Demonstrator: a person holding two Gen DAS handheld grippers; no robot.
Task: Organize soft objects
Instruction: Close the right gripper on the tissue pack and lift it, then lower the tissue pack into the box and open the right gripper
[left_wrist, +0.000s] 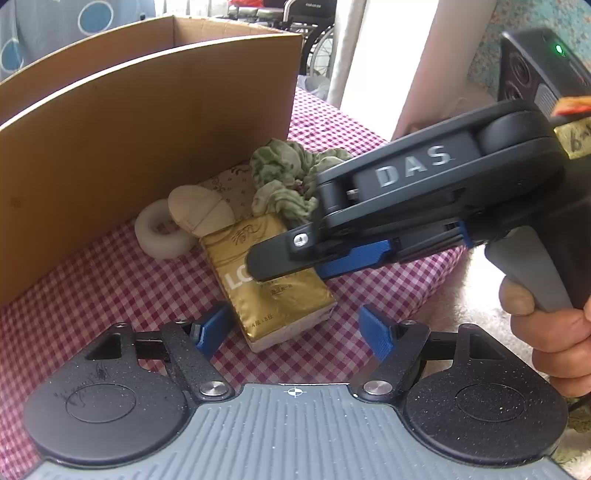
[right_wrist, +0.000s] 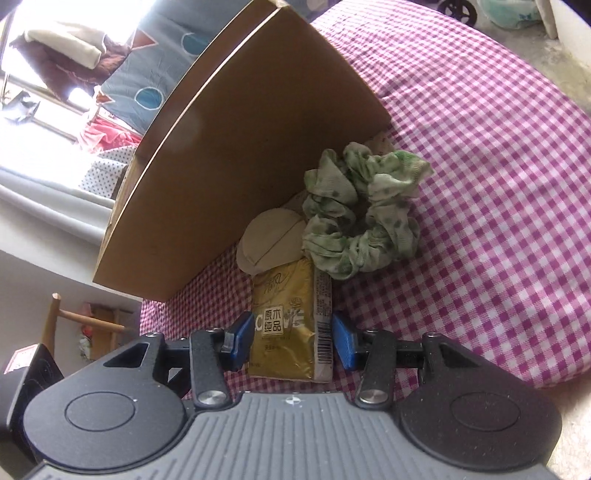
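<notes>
A gold tissue pack (left_wrist: 273, 280) lies on the pink checked cloth in front of a cardboard box (left_wrist: 147, 140). Behind it lie a beige round pad (left_wrist: 199, 210), a white tape roll (left_wrist: 159, 232) and a green scrunchie (left_wrist: 288, 173). My left gripper (left_wrist: 295, 328) is open and empty, just short of the pack's near end. My right gripper (right_wrist: 291, 339) straddles the tissue pack (right_wrist: 284, 325), with its blue pads on both sides, touching or nearly touching it. It also shows in the left wrist view (left_wrist: 295, 258), coming in from the right over the pack. The scrunchie (right_wrist: 362, 214) and pad (right_wrist: 269, 240) lie beyond.
The open cardboard box (right_wrist: 240, 147) stands upright on the cloth, left of the objects. A patterned cloth piece (left_wrist: 236, 184) lies under the pad and scrunchie. The table edge drops off at the right (left_wrist: 443, 266). A wheelchair (left_wrist: 314, 33) stands far behind.
</notes>
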